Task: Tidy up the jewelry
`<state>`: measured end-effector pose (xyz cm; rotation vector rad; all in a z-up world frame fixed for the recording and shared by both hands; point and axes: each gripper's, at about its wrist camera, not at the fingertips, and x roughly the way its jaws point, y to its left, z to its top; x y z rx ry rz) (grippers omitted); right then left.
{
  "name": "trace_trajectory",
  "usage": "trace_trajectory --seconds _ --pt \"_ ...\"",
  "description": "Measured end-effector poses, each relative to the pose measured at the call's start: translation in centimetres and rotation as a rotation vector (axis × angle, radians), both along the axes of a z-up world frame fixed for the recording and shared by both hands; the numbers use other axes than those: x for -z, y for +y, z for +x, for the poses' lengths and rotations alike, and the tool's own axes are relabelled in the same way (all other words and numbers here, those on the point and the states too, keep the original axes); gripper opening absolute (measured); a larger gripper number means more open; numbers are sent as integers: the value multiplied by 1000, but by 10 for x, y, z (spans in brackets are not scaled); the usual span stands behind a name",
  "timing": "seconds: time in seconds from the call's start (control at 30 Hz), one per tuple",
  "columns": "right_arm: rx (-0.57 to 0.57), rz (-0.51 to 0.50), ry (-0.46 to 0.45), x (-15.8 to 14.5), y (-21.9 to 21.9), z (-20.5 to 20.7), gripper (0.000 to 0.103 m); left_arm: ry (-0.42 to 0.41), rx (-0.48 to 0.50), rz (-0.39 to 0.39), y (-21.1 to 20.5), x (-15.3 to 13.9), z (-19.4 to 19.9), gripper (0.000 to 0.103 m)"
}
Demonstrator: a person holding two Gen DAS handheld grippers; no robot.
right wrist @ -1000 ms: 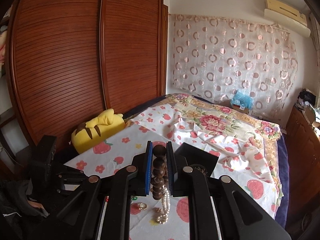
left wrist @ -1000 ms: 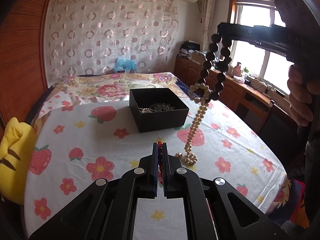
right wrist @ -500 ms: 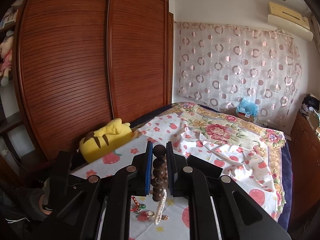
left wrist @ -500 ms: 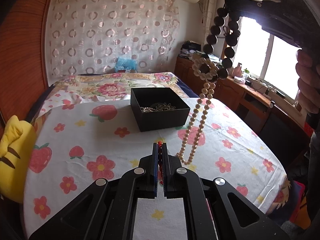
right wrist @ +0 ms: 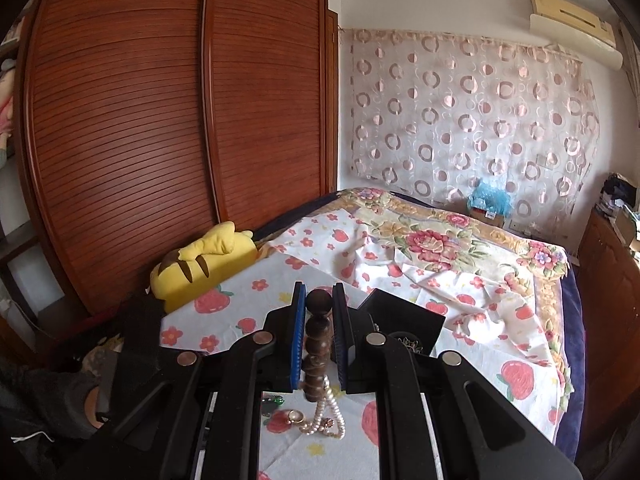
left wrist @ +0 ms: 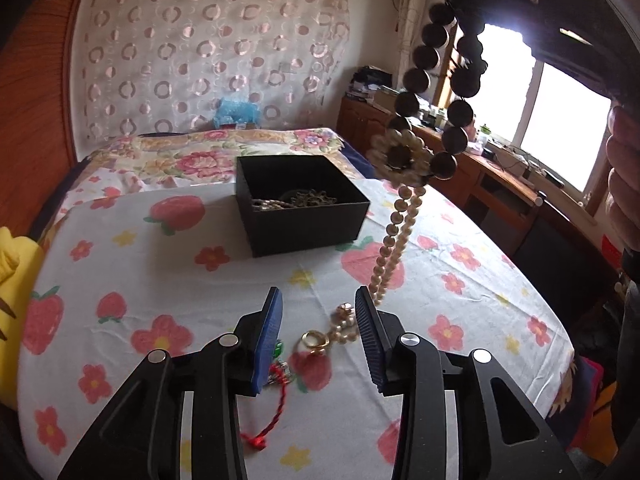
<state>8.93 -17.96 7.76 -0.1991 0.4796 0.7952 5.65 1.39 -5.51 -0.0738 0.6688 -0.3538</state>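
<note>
Dark wood beads, with a pearl strand tangled on, hang clamped in the right gripper near the box, which already holds some pieces; the left gripper is opening, empty, over ring and red cord still on the bedspread

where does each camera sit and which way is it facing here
Left wrist: rides the opening left gripper, looking across the bed toward the black box and window; a hand shows right.
Right wrist: rides the right gripper, shut on the dark bead bracelet, facing the wardrobe.
Shared: bracelet, hanging pearl necklace, gold ring.
</note>
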Motion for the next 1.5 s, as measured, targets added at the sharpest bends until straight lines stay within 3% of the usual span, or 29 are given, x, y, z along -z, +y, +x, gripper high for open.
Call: trace_trajectory --seconds 0.27,0.33,0.37,0.6,0.77,1.27,1.5 --pt "24 23 1 -1 -11 3 15 4 94 -33 -39 6 33 44" --pt "33 30 -3 -3 -16 3 15 25 103 -54 -43 10 40 25" --pt "39 31 -7 -3 -19 3 15 42 110 -54 -45 12 44 7" --pt "116 93 -32 -11 -49 13 15 66 117 -26 -43 15 38 6" --pt "141 102 -36 -14 -61 22 15 14 101 -29 -31 -5 31 6" --pt "123 74 59 34 -50 70 15 -133 98 -30 -20 -83 57 6" --pt "105 81 95 52 -40 103 15 -159 71 -2 -16 -95 89 7"
